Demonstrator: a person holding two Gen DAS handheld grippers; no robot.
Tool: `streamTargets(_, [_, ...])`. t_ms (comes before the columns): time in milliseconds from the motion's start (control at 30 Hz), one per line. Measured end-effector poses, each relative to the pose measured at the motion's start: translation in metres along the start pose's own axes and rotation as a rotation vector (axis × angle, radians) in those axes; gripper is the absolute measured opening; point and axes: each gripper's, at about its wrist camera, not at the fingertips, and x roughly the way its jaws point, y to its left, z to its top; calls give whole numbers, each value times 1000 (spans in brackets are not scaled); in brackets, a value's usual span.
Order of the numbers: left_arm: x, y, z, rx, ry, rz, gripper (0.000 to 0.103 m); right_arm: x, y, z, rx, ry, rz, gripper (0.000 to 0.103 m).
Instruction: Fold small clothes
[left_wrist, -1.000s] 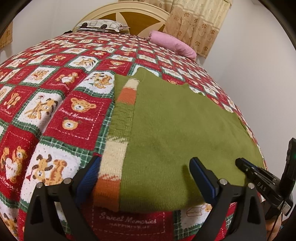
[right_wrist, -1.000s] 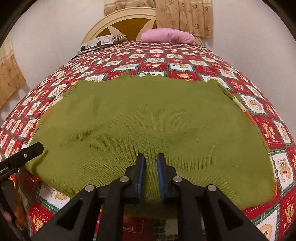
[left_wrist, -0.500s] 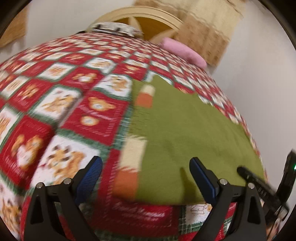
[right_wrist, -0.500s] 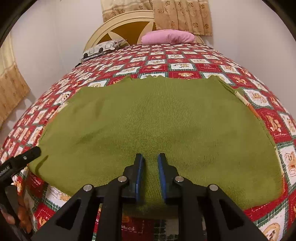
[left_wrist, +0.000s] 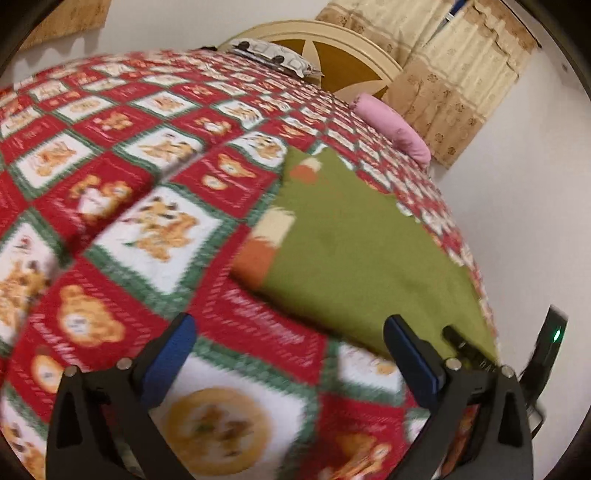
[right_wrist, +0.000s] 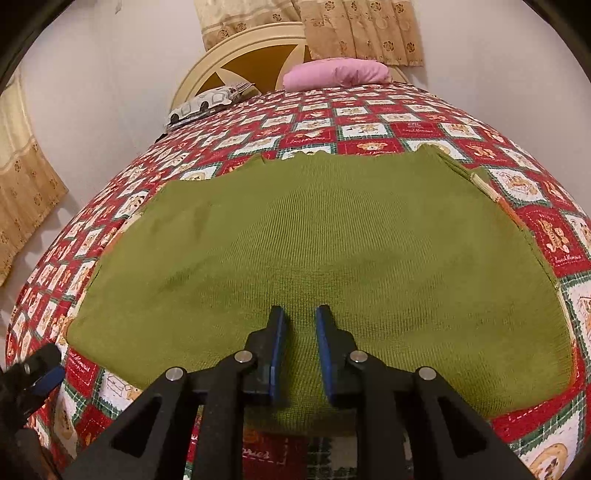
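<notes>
While right jaws pinch its near hem, left jaws agape, the green sweater (right_wrist: 332, 251) lies flat.

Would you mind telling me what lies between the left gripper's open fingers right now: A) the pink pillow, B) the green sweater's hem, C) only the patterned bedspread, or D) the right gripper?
C: the left gripper is wide open over the red patterned bedspread, and the green sweater lies off to its right.
</notes>
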Motion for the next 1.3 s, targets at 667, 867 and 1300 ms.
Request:
streamTargets(667, [38, 9, 27, -102, 5, -134, 32, 1, 1, 0, -6, -1, -2, 20])
streamTargets(867, [40, 12, 28, -124, -5, -139, 40, -2, 8, 0, -30, -15, -31, 20])
streamTargets(1300, [43, -3, 36, -73, -20, -70, 39, 16, 58, 1, -151, 71, 67, 20])
